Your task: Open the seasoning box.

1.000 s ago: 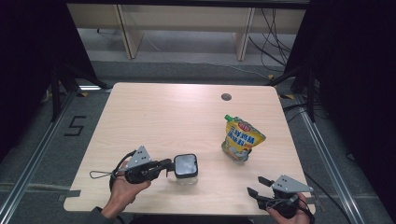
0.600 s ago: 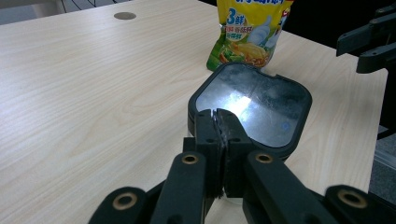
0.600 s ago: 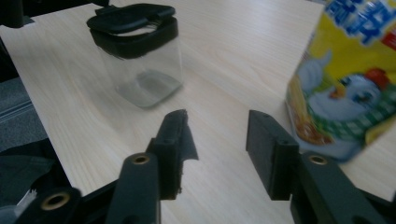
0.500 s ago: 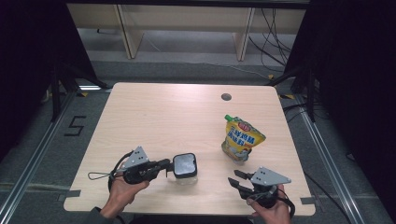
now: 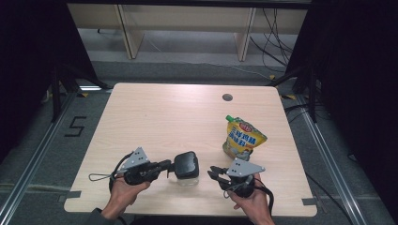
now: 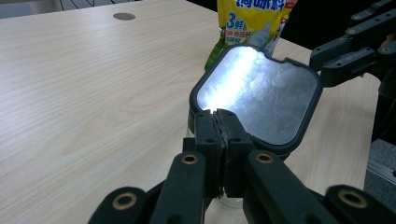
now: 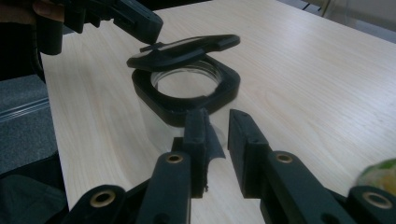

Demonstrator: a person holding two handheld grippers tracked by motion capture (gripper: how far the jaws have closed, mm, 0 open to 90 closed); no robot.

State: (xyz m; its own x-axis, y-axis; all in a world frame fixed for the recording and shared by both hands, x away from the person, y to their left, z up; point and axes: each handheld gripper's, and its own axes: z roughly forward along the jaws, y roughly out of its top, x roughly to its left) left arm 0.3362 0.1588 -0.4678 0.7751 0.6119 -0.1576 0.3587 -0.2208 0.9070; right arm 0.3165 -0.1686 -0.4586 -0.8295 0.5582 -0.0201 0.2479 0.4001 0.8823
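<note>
- The right tongs (image 5: 215, 172) have come across the bench (image 5: 178, 112) from its right front corner and now sit just beside the jar (image 5: 187, 172), on its right.
- Their jaws have just been closing; the right gripper view shows them nearly together with a narrow gap and nothing between them, tips close to the jar's black collar (image 7: 187, 100) but not on it.
- The left tongs (image 5: 169, 165) have not shifted: they stay clenched on the near edge of the jar's hinged lid (image 6: 259, 100), which is tipped up so the round mouth lies open.
- My reading: the lid is being held open while the right hand arrives to steady or work on the jar; no grip by the right is made yet.
- The jar stands near the front edge of the bench, between the two hands.
- A yellow pouch (image 5: 242, 138) stands behind and to the right of the jar, close to the right hand, which could brush it.
- A round hole (image 5: 227, 97) lies well apart.
</note>
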